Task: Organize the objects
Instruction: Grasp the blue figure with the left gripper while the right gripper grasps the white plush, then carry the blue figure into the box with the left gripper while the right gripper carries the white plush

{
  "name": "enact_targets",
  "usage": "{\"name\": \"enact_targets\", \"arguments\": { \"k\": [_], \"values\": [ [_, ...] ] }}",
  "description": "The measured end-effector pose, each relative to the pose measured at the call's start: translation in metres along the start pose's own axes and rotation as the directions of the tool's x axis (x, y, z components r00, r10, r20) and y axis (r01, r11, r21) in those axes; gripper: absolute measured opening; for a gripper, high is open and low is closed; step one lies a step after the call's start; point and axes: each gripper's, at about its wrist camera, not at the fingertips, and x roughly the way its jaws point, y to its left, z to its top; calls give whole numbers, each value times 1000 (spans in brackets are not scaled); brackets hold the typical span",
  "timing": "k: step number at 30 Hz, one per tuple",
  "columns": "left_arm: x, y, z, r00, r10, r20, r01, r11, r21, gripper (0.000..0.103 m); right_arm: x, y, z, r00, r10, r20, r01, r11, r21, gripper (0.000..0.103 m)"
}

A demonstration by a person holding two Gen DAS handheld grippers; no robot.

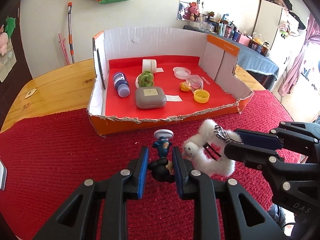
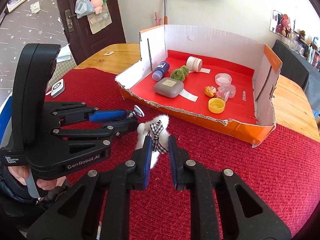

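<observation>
My left gripper (image 1: 160, 156) is shut on a small dark blue figurine (image 1: 162, 150) with a white round cap, on the red knitted cloth (image 1: 60, 160). It also shows in the right wrist view (image 2: 132, 118). My right gripper (image 2: 159, 146) is shut on a fluffy white hair clip (image 2: 160, 138) with a checked bow and a small rabbit head. The clip also shows in the left wrist view (image 1: 208, 150), with the right gripper (image 1: 234, 142) on its bow end. The orange cardboard box (image 1: 224, 46) stands just beyond both.
In the box lie a blue bottle (image 1: 120, 84), a green fuzzy item (image 1: 147, 79), a grey case (image 1: 150, 97), a white roll (image 1: 149, 65), clear containers (image 1: 181, 72), a small doll (image 1: 185, 86) and a yellow cap (image 1: 201, 96). A wooden table (image 1: 50, 86) lies left.
</observation>
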Motion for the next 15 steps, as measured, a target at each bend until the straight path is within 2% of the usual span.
{"name": "enact_targets", "arguments": {
  "k": [15],
  "values": [
    [-21, 1, 12, 999, 3, 53, -4, 1000, 3, 25, -16, 3, 8, 999, 9, 33, -9, 1000, -3, 16]
  ]
}}
